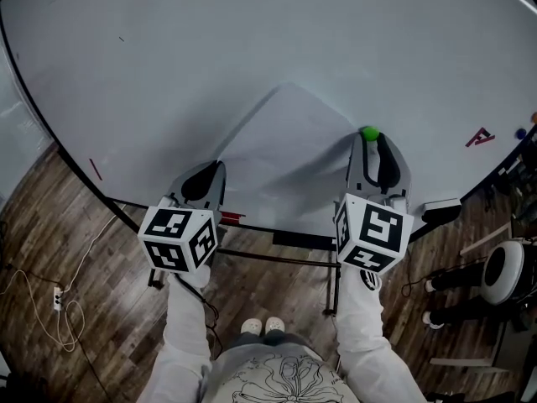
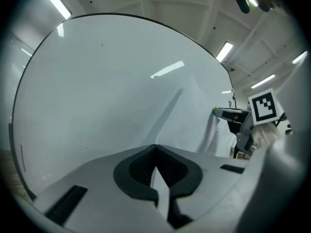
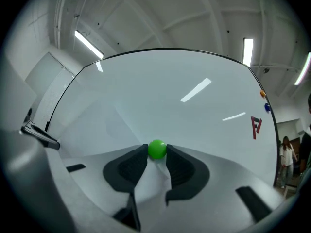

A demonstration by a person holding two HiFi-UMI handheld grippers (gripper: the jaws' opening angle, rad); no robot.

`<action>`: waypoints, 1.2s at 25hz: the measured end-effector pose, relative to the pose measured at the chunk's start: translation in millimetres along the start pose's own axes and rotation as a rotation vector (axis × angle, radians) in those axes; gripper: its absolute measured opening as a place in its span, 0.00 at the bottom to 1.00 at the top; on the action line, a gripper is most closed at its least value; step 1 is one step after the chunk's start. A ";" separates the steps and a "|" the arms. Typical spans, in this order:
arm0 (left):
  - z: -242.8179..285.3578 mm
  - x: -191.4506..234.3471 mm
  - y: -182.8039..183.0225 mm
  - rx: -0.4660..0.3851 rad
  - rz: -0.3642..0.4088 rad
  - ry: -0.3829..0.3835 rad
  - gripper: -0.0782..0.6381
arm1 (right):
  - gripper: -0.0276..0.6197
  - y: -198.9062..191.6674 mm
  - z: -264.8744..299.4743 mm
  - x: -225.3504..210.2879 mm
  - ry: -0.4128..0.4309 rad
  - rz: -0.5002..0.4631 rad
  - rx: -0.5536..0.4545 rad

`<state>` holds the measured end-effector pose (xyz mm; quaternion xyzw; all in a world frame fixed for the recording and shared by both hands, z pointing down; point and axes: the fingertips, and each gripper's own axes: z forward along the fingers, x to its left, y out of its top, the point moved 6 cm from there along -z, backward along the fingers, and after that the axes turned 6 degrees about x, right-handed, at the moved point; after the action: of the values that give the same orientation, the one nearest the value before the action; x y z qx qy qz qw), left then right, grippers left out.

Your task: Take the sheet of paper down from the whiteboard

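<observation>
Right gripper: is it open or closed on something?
Shut on the green magnet: the right gripper has both jaws pressed against its sides.

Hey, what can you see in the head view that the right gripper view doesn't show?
Only the head view: wooden floor, the person's shoes, both marker cubes. Only the right gripper view: ceiling lights, a bystander at the right edge. Both: whiteboard, sheet of paper, red mark, right gripper shut on the green magnet.

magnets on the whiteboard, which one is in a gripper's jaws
The green magnet, clamped between the jaws of the right gripper against the sheet of paper. The orange magnet and blue magnet sit free at the right edge of the whiteboard.
</observation>
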<state>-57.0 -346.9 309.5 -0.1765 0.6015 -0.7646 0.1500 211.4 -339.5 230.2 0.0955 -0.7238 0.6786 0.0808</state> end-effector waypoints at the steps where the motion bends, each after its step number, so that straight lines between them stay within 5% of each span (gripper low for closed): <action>1: -3.9 4.0 -0.6 -0.001 -0.005 0.006 0.11 | 0.22 -0.4 -0.5 -2.6 -0.006 0.002 0.002; 18: -26.7 19.8 -2.8 -0.008 -0.036 0.036 0.11 | 0.28 0.0 -7.0 -15.5 0.000 0.058 -0.005; 30: -41.5 2.1 10.2 -0.023 0.125 0.095 0.11 | 0.15 21.6 -37.7 5.8 0.100 0.080 -0.064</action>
<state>-77.4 -314.2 290.9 -0.1038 0.6265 -0.7543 0.1666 199.9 -300.7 213.3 0.0300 -0.7434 0.6618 0.0925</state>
